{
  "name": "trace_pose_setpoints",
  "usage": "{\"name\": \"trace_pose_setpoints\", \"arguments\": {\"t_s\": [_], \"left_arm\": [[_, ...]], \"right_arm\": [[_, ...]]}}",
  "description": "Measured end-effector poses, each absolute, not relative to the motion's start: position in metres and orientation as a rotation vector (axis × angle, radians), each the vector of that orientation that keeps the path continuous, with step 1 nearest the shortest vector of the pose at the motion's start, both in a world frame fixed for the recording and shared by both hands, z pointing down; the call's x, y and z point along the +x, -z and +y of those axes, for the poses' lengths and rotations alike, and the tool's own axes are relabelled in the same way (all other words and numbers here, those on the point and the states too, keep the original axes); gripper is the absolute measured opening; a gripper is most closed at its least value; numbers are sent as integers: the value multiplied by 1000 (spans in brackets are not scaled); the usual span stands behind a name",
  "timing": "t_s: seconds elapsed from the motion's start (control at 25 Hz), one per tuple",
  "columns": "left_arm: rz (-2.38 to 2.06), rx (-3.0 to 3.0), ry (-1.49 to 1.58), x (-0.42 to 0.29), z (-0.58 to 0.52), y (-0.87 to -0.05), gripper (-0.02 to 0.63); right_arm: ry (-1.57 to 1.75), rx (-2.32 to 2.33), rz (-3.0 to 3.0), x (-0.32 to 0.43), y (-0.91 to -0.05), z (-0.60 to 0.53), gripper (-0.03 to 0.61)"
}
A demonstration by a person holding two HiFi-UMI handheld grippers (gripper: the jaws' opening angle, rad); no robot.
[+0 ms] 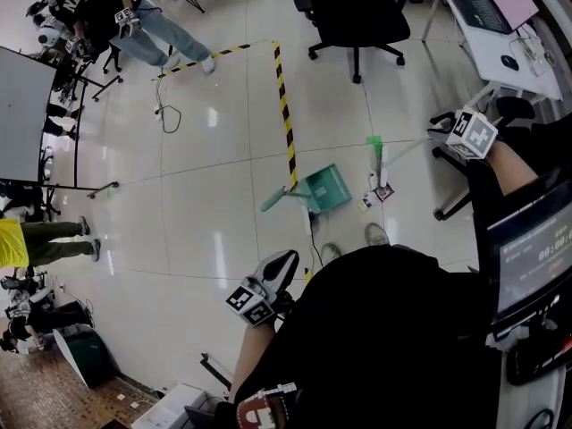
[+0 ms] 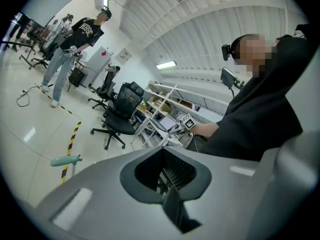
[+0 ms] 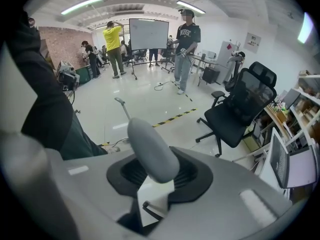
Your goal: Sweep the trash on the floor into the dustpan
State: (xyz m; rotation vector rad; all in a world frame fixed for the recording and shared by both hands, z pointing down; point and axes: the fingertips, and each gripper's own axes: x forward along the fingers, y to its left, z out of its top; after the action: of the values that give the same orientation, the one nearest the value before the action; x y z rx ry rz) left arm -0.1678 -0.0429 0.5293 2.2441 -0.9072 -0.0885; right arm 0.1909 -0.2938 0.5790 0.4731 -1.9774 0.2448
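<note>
A green dustpan (image 1: 327, 189) lies on the white tiled floor, its pale green handle (image 1: 273, 201) pointing left. That handle (image 2: 65, 160) also shows in the left gripper view. Small scraps of trash (image 1: 382, 192) lie just right of the pan. A green broom (image 1: 375, 148) stands over them, its thin shaft slanting up to my right gripper (image 1: 471, 134). My right gripper (image 3: 152, 176) is shut on the broom's grey rounded handle end (image 3: 151, 151). My left gripper (image 1: 268, 284) hangs low near my body, well short of the pan. Its jaws (image 2: 167, 176) are shut and hold nothing.
Yellow-black tape (image 1: 286, 123) runs across the floor to the dustpan. A black office chair (image 1: 357, 12) and a desk with a laptop (image 1: 487, 16) stand beyond. My shoes (image 1: 375, 233) are near the trash. People, a whiteboard (image 1: 22, 114) and a floor cable (image 1: 165, 114) are at left.
</note>
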Motion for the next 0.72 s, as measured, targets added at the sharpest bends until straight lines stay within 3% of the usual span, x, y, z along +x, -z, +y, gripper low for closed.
{"name": "trace_pose_setpoints", "arguments": {"t_s": [0.36, 0.72], "left_arm": [[-914, 2232, 85, -158, -37, -530, -2], [-1002, 2170, 81, -177, -12, -533, -2]], "right_arm": [[-200, 408, -1970, 169, -598, -297, 97], [-223, 382, -2135, 46, -639, -312, 97]]}}
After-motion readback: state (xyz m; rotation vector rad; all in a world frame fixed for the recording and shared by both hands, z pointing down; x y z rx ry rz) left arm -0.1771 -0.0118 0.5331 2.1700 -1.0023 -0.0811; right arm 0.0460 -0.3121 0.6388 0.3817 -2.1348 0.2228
